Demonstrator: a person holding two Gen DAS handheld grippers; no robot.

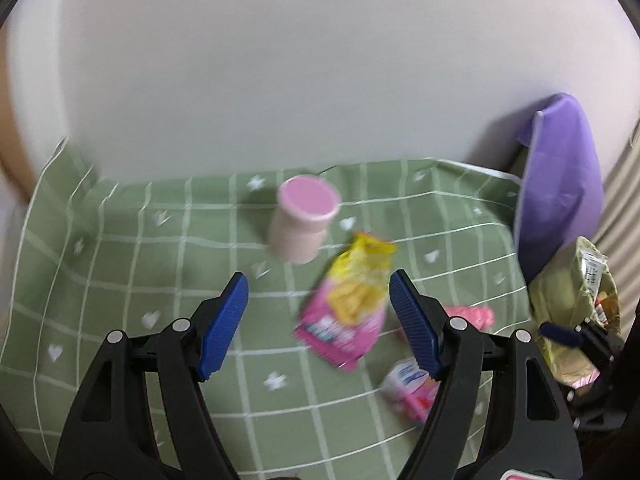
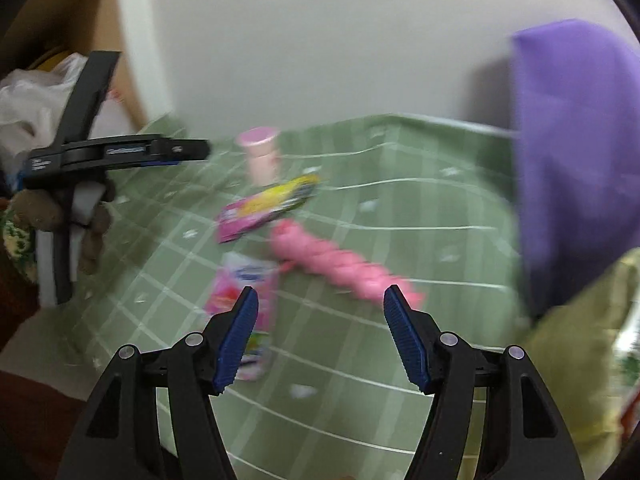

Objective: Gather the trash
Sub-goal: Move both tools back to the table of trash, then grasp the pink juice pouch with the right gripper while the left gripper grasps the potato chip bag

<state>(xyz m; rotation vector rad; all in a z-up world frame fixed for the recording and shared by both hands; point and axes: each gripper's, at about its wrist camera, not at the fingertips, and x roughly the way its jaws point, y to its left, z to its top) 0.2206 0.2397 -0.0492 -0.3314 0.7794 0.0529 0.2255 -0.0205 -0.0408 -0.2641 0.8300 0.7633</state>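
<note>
Two blue pads of the left hand-held gripper (image 1: 318, 324) stand wide apart, empty, above the pink-yellow snack packet (image 1: 347, 307), just before the pink bottle (image 1: 302, 220) on the green table (image 1: 120, 280). From the right wrist, the right hand-held gripper (image 2: 320, 334) gapes empty beside the small carton (image 2: 248, 304), near the bottle.

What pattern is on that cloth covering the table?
The tablecloth is sage green with a white grid and small white hearts, seen best in the left wrist view.

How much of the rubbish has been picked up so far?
Nothing looks collected yet. Both the left gripper and right gripper are open and empty. The pink bottle, snack packet, small carton and pink wrapper all lie on the green cloth.
</note>
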